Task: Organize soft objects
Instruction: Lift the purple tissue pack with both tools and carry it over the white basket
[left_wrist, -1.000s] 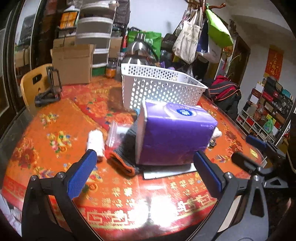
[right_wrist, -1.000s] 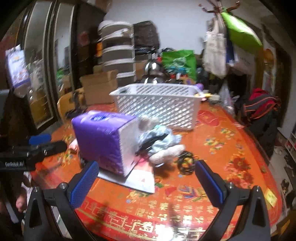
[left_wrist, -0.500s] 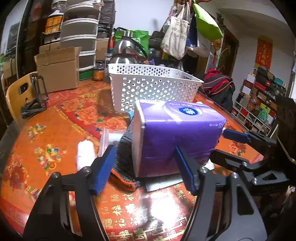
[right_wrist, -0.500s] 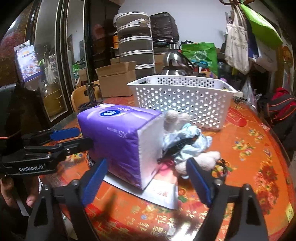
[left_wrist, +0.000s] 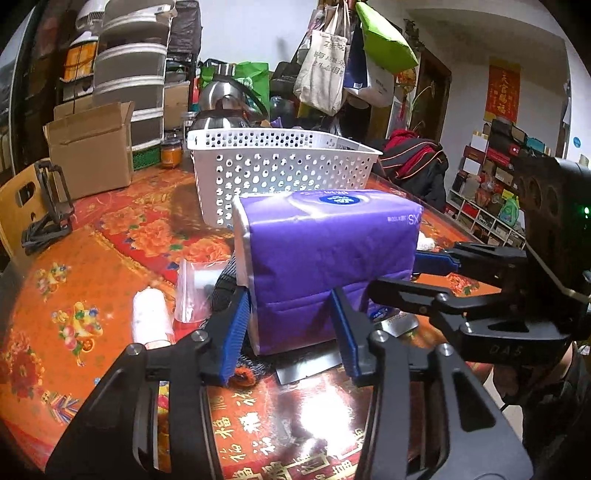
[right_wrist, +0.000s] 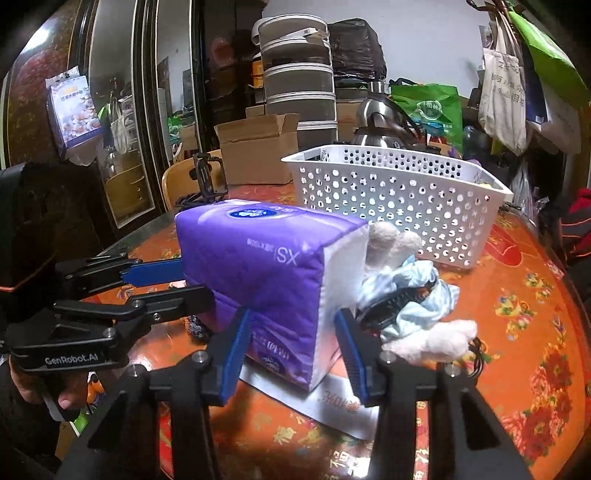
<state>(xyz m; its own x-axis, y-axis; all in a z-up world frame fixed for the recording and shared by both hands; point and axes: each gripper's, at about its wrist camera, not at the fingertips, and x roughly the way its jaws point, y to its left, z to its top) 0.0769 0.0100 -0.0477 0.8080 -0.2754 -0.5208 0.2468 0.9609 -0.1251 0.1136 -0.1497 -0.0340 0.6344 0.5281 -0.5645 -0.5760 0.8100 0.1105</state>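
A purple tissue pack (left_wrist: 328, 258) stands on the orange table in front of a white perforated basket (left_wrist: 280, 166). My left gripper (left_wrist: 291, 325) is shut on the pack's lower near end, its blue pads pressing the wrapper in. My right gripper (right_wrist: 295, 339) is shut on the pack (right_wrist: 258, 273) at its other corner. A plush toy in light blue cloth (right_wrist: 410, 291) leans against the pack's white end. A dark knit item with an orange edge (left_wrist: 225, 284) lies under the pack on the left.
A white roll (left_wrist: 151, 321) and a clear bag (left_wrist: 192, 288) lie left of the pack. A white paper (right_wrist: 332, 398) lies under it. A cardboard box (left_wrist: 92, 147), a kettle (left_wrist: 221, 99) and hanging bags (left_wrist: 325, 66) stand behind the basket (right_wrist: 399, 199).
Both grippers moved in from open and apart and closed on the purple tissue pack from opposite sides. The pack's wrapper now dents under the pads.
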